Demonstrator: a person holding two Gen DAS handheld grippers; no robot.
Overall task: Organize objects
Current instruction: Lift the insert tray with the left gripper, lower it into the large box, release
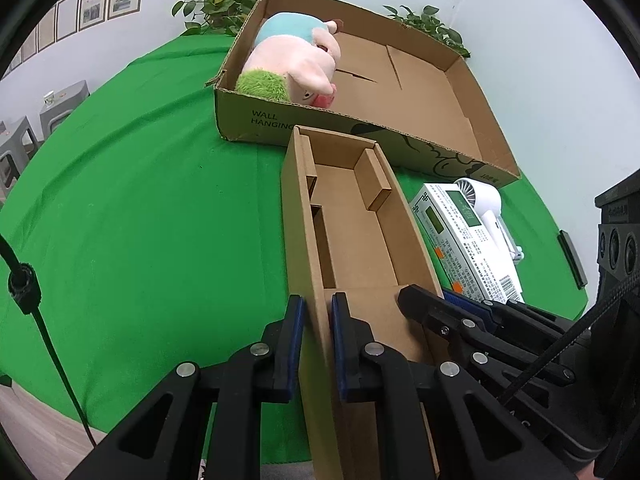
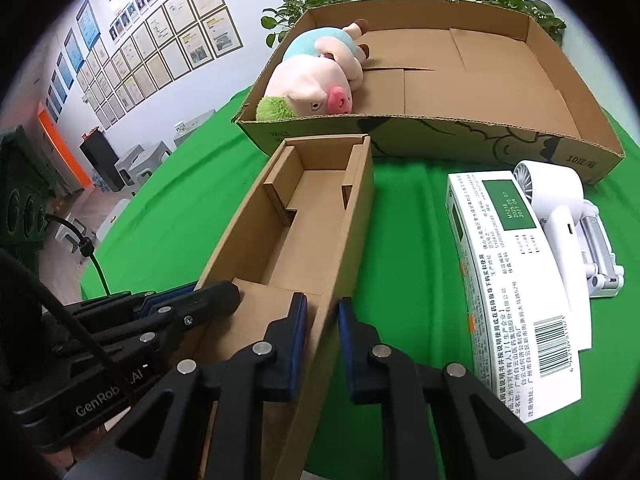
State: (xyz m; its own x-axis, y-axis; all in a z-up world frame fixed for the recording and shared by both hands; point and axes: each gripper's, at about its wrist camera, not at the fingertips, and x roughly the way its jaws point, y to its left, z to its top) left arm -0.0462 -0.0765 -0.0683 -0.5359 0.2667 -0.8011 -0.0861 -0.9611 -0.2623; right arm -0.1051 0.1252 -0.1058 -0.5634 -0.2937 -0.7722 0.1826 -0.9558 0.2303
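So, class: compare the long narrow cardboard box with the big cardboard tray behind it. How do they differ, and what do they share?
The narrow box is slim with plain sides; the big tray is wide and shallow with print on its front wall.
The narrow box holds only cardboard dividers; the big tray holds a plush pig.
The left gripper and right gripper each clamp a side wall of the narrow box; nothing grips the big tray.
Both are open-topped brown cardboard on the green cloth.

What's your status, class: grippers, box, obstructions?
Left gripper, right gripper each clamp a side wall of narrow box. Large tray directly ahead.
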